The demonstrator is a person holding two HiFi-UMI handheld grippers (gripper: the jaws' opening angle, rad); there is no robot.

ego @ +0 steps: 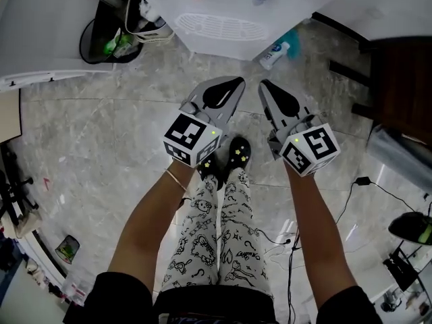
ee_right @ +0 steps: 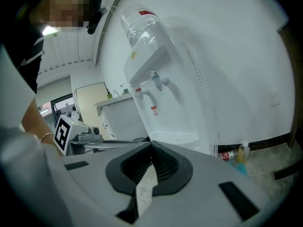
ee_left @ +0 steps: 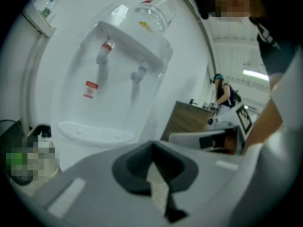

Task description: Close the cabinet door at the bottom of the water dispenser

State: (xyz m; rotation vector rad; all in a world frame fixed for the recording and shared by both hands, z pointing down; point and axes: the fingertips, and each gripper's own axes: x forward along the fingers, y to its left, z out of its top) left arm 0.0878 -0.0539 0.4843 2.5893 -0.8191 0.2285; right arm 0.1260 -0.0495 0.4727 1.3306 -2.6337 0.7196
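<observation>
The white water dispenser (ego: 214, 27) stands ahead of me, its drip tray facing me. From the left gripper view I see the dispenser (ee_left: 118, 74) with its red and blue taps and a bottle on top. Its side panel (ee_right: 189, 89) shows in the right gripper view. The bottom cabinet door is not visible in any view. My left gripper (ego: 235, 82) (ee_left: 152, 144) and right gripper (ego: 262, 84) (ee_right: 152, 144) hover side by side above the floor, short of the dispenser. Both are shut with nothing between the jaws.
A black bin (ego: 108, 40) with green items sits left of the dispenser. A plastic bottle (ego: 275, 54) lies on the marble floor at its right. Dark wooden furniture (ego: 399, 79) stands at the right, cables (ego: 361, 181) trail below it. My shoes (ego: 237, 155) are under the grippers.
</observation>
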